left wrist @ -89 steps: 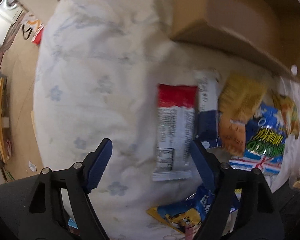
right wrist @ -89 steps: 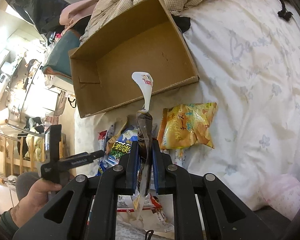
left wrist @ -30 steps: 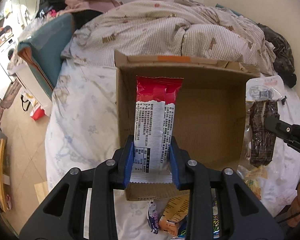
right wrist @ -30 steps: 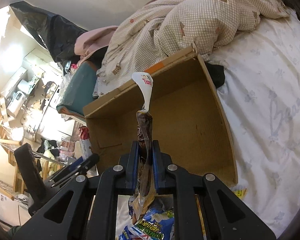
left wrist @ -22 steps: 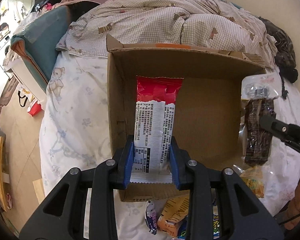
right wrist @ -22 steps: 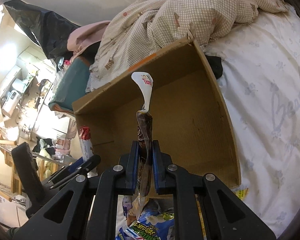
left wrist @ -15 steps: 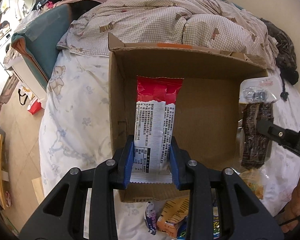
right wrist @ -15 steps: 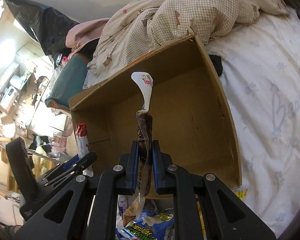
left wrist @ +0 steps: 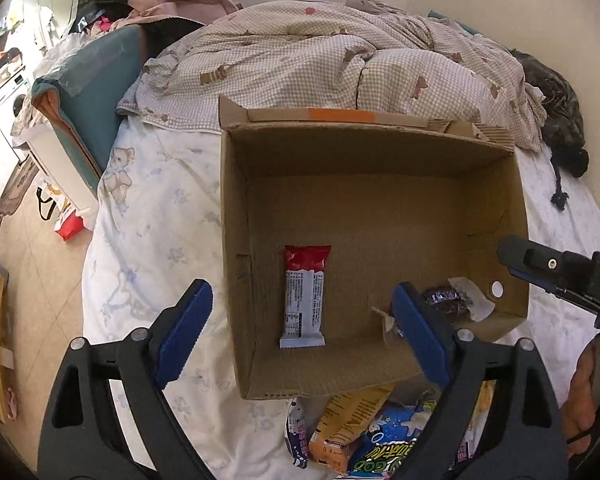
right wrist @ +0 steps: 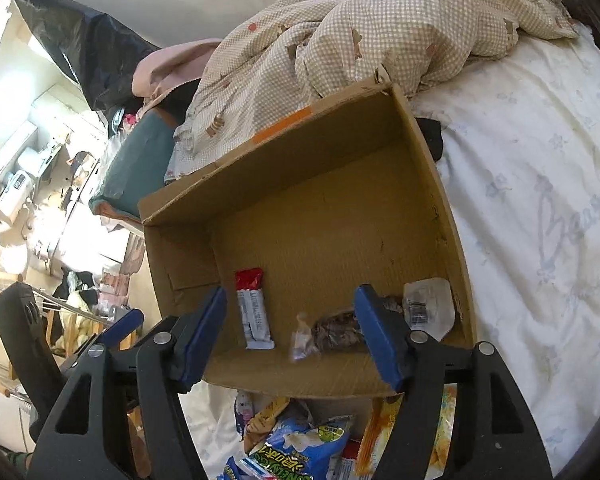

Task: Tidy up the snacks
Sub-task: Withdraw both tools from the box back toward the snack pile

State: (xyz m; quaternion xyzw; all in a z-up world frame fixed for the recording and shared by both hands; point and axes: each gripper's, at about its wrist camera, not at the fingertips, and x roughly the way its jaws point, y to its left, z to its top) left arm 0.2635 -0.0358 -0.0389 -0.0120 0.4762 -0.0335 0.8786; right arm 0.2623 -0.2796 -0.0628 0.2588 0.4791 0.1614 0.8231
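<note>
An open cardboard box sits on the bed. A red-and-white snack bar lies flat on its floor near the front left. A clear bag of dark snacks lies at the front right of the box. My left gripper is open and empty above the box's front edge. My right gripper is open and empty above the front edge too; it shows at the right of the left wrist view. Several snack bags lie on the sheet before the box.
A checked quilt is bunched behind the box. The white floral sheet spreads on both sides. A teal cushion and the floor with clutter lie off the bed's left edge. A dark garment lies at the far right.
Both grippers have opened. The red-and-white bar has dropped from my left gripper onto the box floor, and the dark snack bag has dropped from my right gripper into the box.
</note>
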